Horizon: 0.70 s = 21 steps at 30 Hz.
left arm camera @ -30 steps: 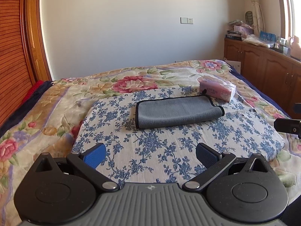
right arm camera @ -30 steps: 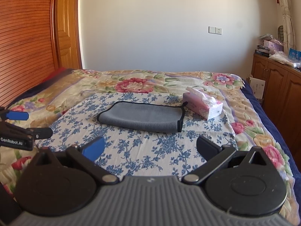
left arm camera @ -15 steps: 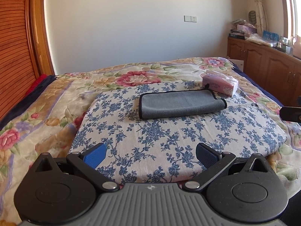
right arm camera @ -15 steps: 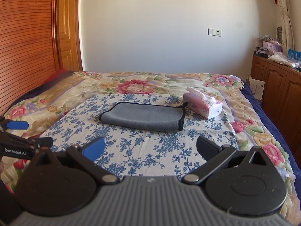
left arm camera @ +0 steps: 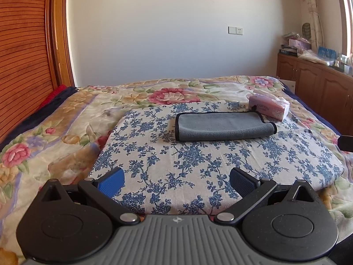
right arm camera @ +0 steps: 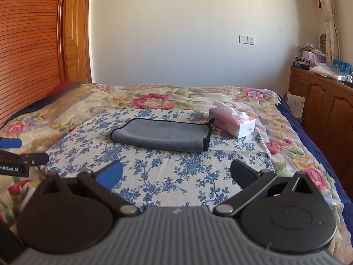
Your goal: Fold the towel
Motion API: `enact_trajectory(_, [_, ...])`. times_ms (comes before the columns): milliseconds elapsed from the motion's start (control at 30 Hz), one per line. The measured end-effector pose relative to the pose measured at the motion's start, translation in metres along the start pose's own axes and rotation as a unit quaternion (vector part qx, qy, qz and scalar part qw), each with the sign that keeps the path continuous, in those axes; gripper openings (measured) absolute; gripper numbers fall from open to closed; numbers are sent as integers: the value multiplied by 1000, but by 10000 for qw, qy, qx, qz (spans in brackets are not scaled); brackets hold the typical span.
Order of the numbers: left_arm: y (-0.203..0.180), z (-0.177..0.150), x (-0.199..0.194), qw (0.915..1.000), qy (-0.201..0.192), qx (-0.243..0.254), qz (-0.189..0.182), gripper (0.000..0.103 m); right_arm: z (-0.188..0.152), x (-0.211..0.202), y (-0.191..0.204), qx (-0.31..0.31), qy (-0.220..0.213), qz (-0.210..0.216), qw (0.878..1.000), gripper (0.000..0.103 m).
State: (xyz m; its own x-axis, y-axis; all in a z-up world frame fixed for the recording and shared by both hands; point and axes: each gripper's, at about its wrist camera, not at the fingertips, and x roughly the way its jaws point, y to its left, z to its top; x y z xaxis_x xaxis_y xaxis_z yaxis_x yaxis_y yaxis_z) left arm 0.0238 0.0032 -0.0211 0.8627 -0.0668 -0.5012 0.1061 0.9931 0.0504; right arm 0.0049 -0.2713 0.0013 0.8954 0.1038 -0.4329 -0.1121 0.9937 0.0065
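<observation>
Both tongs spread wide and empty: left tongs (left arm camera: 176, 180) hanging over the near edge of the blue-flowered cloth (left arm camera: 198, 161), right tongs (right arm camera: 176, 174) likewise, well apart from the work. Nothing pinched, nothing touched. Beyond them, toward the far middle of that cloth, the gray towel (left arm camera: 222, 127), lying flat as a long, narrow band with black piping along its left end and far edge, a rounded fold along its near side, and a small hanging loop at the far right corner. Apparently folded at least once already, judging by that soft doubled edge and the layered right end seen in the right wrist view (right arm camera: 163, 135). Whether more layers hidden inside: cannot tell. Probably left to do, if a compact square is wanted: one more fold, end over end, left to right or the reverse. Otherwise possibly finished, with the tongs standing clear. Just beside the towel's far right corner, a pink tissue box (right arm camera: 232, 122), close enough to get in the way of a grasp there. Underneath everything, the bed with its big floral quilt (left arm camera: 66, 121).
</observation>
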Motion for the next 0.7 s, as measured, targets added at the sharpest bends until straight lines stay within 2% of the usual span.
enact_trajectory(700, [2,-2,-11,9988,-477,-65,65,103,-2,-10,-3,61,-525,-248,9983,103])
